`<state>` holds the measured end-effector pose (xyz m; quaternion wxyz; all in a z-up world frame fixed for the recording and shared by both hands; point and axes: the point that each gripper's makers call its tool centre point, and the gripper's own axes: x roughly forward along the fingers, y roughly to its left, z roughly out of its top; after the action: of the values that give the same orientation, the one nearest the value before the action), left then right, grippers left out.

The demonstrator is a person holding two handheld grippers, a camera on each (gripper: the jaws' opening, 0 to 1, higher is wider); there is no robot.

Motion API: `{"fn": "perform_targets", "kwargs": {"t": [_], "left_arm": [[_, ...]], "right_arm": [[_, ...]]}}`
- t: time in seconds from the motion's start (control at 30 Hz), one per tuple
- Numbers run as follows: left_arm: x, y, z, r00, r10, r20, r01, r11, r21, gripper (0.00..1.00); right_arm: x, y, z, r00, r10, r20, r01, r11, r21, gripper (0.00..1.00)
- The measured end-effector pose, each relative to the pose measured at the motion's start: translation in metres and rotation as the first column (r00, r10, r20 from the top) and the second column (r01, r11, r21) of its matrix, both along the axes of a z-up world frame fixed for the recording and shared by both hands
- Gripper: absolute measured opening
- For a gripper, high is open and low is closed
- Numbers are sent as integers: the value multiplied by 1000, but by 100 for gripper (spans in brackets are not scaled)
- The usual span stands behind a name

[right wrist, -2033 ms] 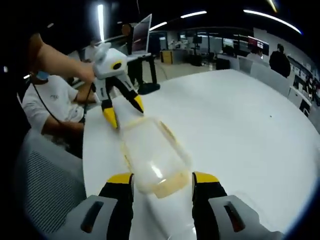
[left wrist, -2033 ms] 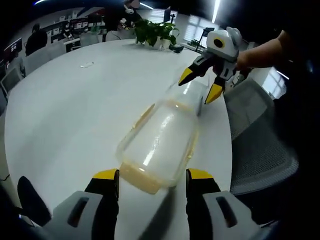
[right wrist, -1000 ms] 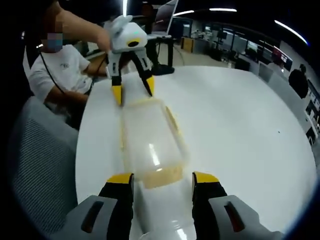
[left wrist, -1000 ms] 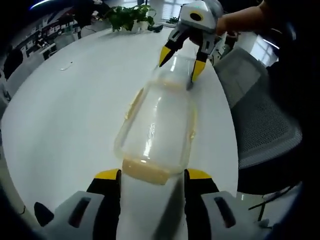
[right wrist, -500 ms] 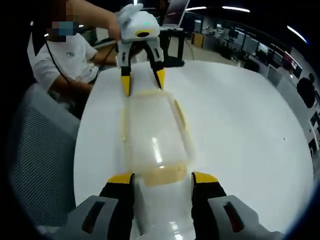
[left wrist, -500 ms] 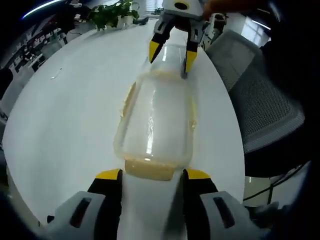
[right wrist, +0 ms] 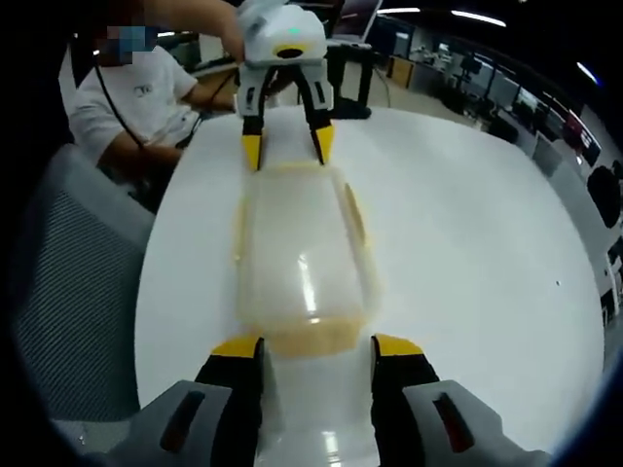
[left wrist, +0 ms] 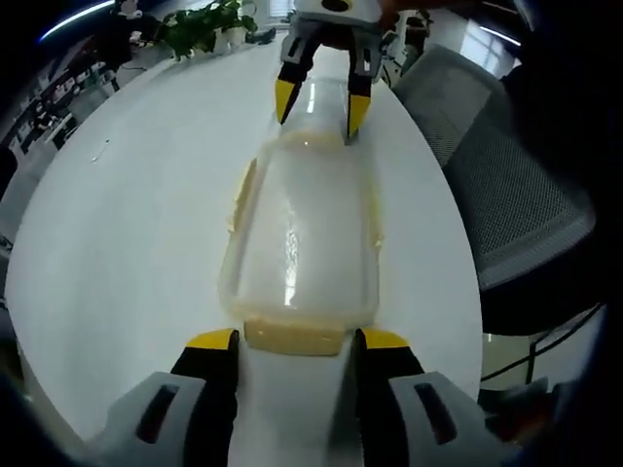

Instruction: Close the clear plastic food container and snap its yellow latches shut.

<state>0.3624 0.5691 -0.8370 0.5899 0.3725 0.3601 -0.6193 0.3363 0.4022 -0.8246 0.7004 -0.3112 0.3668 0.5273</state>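
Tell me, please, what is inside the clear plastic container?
Through the clear container nothing distinct shows, only glare and the white table beneath. Its ends are hazy, near the yellow latch, so something small there could not be ruled out.

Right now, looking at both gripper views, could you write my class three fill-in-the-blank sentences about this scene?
1. The clear container lies on a ____ table.
2. The latch between the left gripper tips is ____ in colour.
3. Both the left gripper and the right gripper have their jaws ____, one at each end of the container.

Missing words: white; yellow; open
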Motion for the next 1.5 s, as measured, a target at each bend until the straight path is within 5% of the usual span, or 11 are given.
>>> {"fn": "perform_targets", "kwargs": {"t": [0.8, 1.5], "left_arm": [[-2, -5, -1, 997, -75, 22, 75, 997, 26, 46], [-2, -7, 0, 996, -86, 20, 85, 994, 66, 39]], "right_arm": [[4, 5, -11, 997, 76, -7, -76, 994, -81, 39], [1, 4, -17, 992, 95, -79, -106, 984, -141, 39]]}}
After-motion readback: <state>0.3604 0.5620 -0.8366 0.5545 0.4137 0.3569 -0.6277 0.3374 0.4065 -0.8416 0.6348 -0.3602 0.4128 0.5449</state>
